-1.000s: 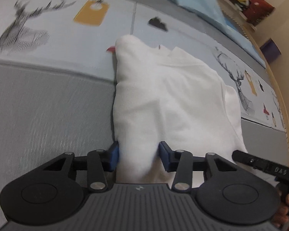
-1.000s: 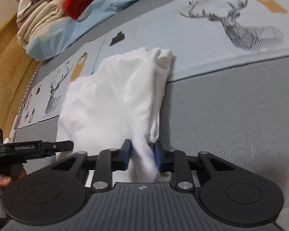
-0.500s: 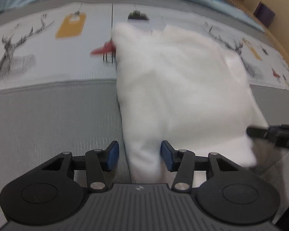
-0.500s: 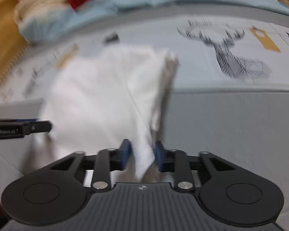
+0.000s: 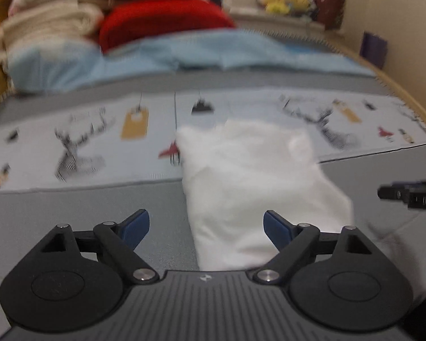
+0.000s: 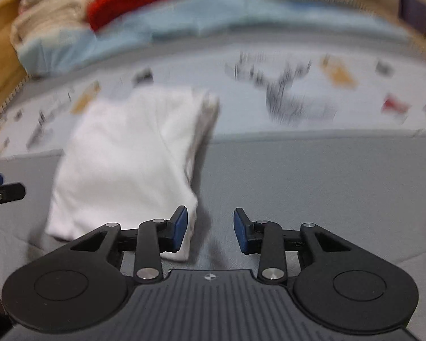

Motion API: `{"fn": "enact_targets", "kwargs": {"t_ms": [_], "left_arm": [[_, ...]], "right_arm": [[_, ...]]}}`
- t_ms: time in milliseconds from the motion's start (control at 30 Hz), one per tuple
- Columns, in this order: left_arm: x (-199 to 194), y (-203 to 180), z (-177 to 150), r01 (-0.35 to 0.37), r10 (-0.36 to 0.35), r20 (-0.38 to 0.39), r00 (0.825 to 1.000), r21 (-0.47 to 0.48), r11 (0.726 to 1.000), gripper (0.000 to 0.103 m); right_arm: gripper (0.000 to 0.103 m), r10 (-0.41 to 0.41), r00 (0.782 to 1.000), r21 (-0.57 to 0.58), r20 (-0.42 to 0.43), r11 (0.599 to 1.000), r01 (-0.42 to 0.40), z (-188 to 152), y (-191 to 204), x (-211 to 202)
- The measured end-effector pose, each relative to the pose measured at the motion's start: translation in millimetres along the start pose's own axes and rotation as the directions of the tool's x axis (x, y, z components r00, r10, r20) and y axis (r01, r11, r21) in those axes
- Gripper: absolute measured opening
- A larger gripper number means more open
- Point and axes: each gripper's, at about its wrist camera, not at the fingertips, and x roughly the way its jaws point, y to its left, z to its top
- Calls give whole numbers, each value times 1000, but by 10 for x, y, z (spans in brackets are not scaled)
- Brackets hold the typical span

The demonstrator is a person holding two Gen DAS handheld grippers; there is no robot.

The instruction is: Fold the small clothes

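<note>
Motion blur smears the deer prints (image 6: 284, 96) on the bed cover (image 5: 71, 213) and the stacked bedding (image 5: 51, 25) behind. The white garment's (image 5: 250, 182) near edge disappears behind the left claw's body; its folds are unreadable.

Both wrist views overlook white garment (image 5: 250, 182) closely.

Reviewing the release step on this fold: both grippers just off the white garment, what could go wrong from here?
1. The folded white cloth garment has loosely stacked layers at its right edge; they may slip apart.
2. The left gripper is opening with the garment's near corner between its pads, untouched; drawing back could snag it.
3. The right gripper, open, has its left pad right beside the near corner and could drag it.
</note>
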Motion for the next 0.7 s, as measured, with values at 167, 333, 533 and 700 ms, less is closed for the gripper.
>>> {"fn": "enact_targets", "kwargs": {"t_ms": [167,333,533,700], "left_arm": [[-764,-363,-265,21,-28,158,987,47,999,94],[-1076,-669,-580,41,-41,186,982,3,999,94],[-1134,-741,-746,-26,37,195,980,-61,998,94],[-922,-488,-776,-67,81,60,995,-208,976,103]], "right_arm": [[68,31,977,-53,213,998,-20,-191,145,-874],[76,2,946,-58,324,998,17,-623,210,-1393],[81,-29,933,-6,358,999,34,-846,208,-1641],[88,-81,943,-13,323,996,90,-972,310,-1582]]}}
